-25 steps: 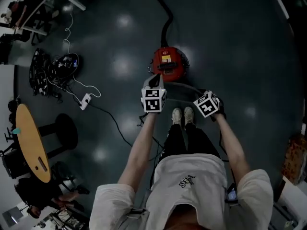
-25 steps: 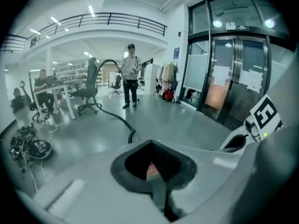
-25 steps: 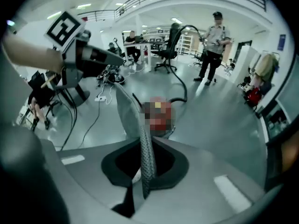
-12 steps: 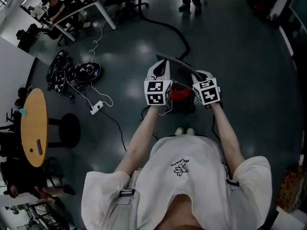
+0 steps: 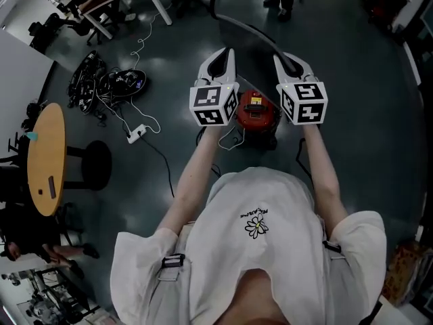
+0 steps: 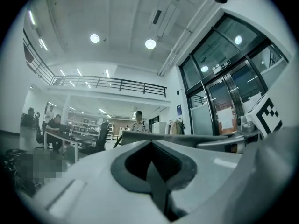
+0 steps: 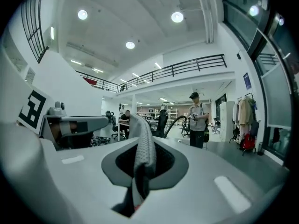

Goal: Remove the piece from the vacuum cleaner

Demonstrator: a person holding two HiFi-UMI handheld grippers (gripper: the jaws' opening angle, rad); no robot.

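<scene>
The long grey tube (image 5: 260,39) is held up in the air at 12 o'clock of the red vacuum cleaner (image 5: 257,110), which sits on the floor between the person's forearms. The piece therefore looks clear of the canister, though whether it is free of the black hose (image 7: 175,122) cannot be told. The right gripper (image 5: 287,61) has its jaws clamped on the tube, while the left gripper (image 5: 223,53) has its jaws pressed together with nothing visible between them, the tube passing just beyond their tips.

A round tabletop (image 5: 46,158) and stool (image 5: 95,175) stand left; cables (image 5: 108,87) and a power strip (image 5: 137,133) litter the dark floor (image 5: 352,134); a capped person (image 7: 200,120) stands beyond.
</scene>
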